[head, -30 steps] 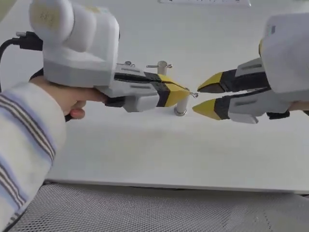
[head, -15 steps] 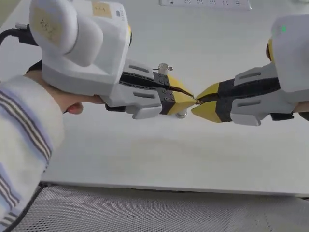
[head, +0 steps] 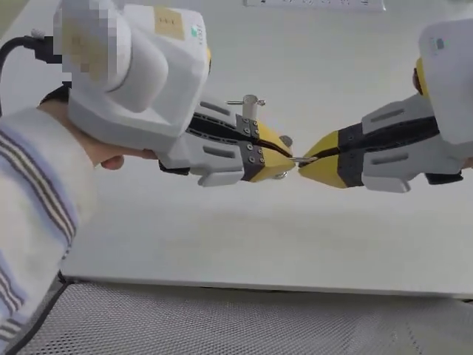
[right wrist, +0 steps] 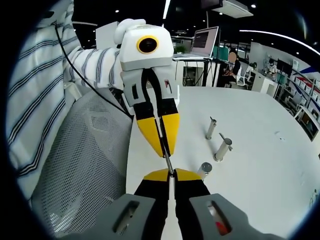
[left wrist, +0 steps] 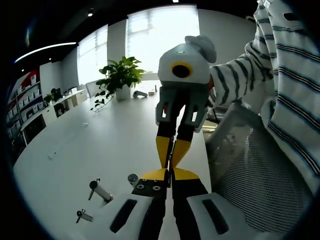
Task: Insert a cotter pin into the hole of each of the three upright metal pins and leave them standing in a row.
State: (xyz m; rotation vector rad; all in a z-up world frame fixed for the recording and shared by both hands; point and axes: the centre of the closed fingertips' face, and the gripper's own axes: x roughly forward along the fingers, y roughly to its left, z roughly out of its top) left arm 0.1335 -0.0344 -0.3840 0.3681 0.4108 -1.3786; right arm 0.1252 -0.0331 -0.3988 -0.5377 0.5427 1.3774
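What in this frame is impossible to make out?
Head view: the left gripper hides most of the metal pins.
Gripper views: the hole of the nearest metal pin is too small to see.
Cotter pin: its ends are buried in the left gripper and the right gripper.

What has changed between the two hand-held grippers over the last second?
The right hand-held gripper moved in toward the left hand-held gripper, and its open jaws shut on the cotter pin that the left one holds. The left stayed shut on it; the upright metal pins stood unmoved.
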